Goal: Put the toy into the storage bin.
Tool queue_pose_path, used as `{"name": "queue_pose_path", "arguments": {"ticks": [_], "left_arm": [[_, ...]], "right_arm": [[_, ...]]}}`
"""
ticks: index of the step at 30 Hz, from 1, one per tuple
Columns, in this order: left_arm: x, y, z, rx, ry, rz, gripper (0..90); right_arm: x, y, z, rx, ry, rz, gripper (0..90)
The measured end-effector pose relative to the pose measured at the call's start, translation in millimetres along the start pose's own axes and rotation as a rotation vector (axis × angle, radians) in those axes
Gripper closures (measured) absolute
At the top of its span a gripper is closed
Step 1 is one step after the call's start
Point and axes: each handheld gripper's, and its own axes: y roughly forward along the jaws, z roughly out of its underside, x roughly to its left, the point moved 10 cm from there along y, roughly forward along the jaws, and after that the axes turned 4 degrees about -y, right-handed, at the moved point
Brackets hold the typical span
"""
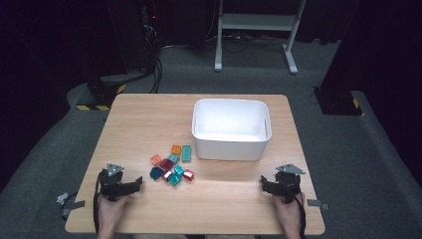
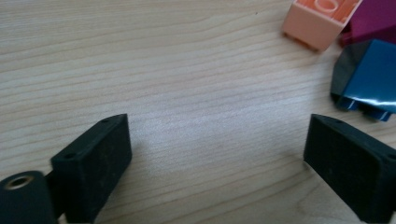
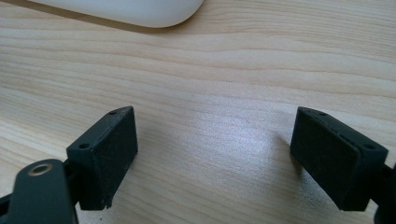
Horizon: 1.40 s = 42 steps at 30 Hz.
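Left gripper (image 1: 130, 186), right gripper (image 1: 264, 184): black bodies, grey three-cornered top plates, trailing black cables; rectangular black jaw pads with small screw holes.

Bright overhead light on the table (image 1: 149, 119), dark surroundings, soft close-ups.

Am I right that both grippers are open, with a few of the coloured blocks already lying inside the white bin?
Not quite. The white bin holds nothing: the high view shows its inside bare, and the coloured blocks all lie on the table to its left. The rest is right: the left gripper and the right gripper are both open.
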Motion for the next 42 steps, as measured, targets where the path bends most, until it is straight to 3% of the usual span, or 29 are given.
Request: {"name": "queue_pose_path", "arguments": {"ticks": [5,11,16,20,21,26,34,42], "left_arm": [[-6.6,-7.8,-5.5,-0.034,-0.011,0.039,10.5],[-24.2,-16.5,-9.9,-0.077,0.014,0.104,14.5],[-35.8,-18.4,-13.4,-0.083,0.054,0.138,16.3],[-44.2,-16.8,-15.7,-0.083,0.064,0.167,18.5],[-48.7,-15.0,-15.4,-0.072,0.074,0.193,21.2],[-55.0,-11.3,-16.5,-0.062,0.084,0.205,23.7],[-70.0,-3.9,-22.7,-0.054,0.137,0.231,25.4],[-72.4,3.5,-25.4,-0.054,0.131,0.236,34.9]], "right_arm": [[0.4,-0.5,0.4,0.002,0.001,0.001,15.2],[0.6,-0.6,0.4,0.001,-0.001,0.0,15.5],[0.8,-0.7,0.5,0.001,-0.003,-0.002,15.5],[0.9,-0.8,0.5,0.001,-0.003,-0.002,15.6],[0.9,-0.7,0.5,0.001,-0.003,-0.002,15.6],[0.9,-0.8,0.5,0.001,-0.003,-0.002,15.6],[0.9,-0.8,0.5,0.001,-0.003,-0.002,15.6],[0.9,-0.8,0.5,0.001,-0.003,-0.002,15.6]]}}
